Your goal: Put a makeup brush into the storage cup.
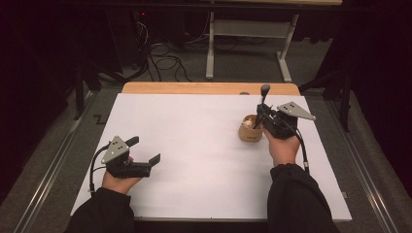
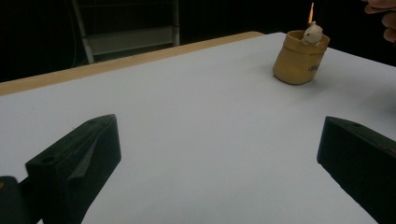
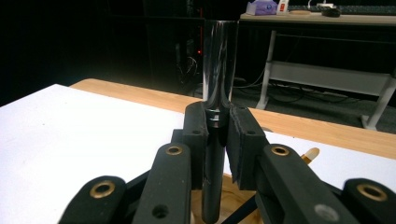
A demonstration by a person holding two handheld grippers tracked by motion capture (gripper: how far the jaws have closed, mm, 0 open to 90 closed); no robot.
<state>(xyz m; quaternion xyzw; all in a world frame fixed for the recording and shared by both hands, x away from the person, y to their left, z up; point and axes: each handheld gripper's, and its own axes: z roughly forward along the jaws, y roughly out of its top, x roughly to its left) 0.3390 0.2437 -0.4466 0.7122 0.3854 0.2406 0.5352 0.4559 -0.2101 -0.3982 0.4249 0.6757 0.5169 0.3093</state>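
A tan wooden cup (image 1: 250, 130) stands on the white table top (image 1: 194, 145), right of the middle. My right gripper (image 1: 262, 116) hovers at the cup's right rim, shut on a black, glossy utensil (image 1: 265, 92) held upright. In the right gripper view the pads (image 3: 240, 135) clamp the utensil's shaft (image 3: 219, 70), whose lower end reaches into the cup (image 3: 233, 196). My left gripper (image 1: 145, 149) rests at the near left, open with nothing between its fingers. The left gripper view shows the cup (image 2: 299, 58) far off, with a small white figure (image 2: 313, 33) at its rim.
A wooden strip (image 1: 209, 88) runs along the table's far edge. Behind it stand a grey desk frame (image 1: 248, 29) and floor cables (image 1: 165, 63). A pale wooden stick (image 3: 310, 154) pokes out of the cup. White surface lies between the two hands.
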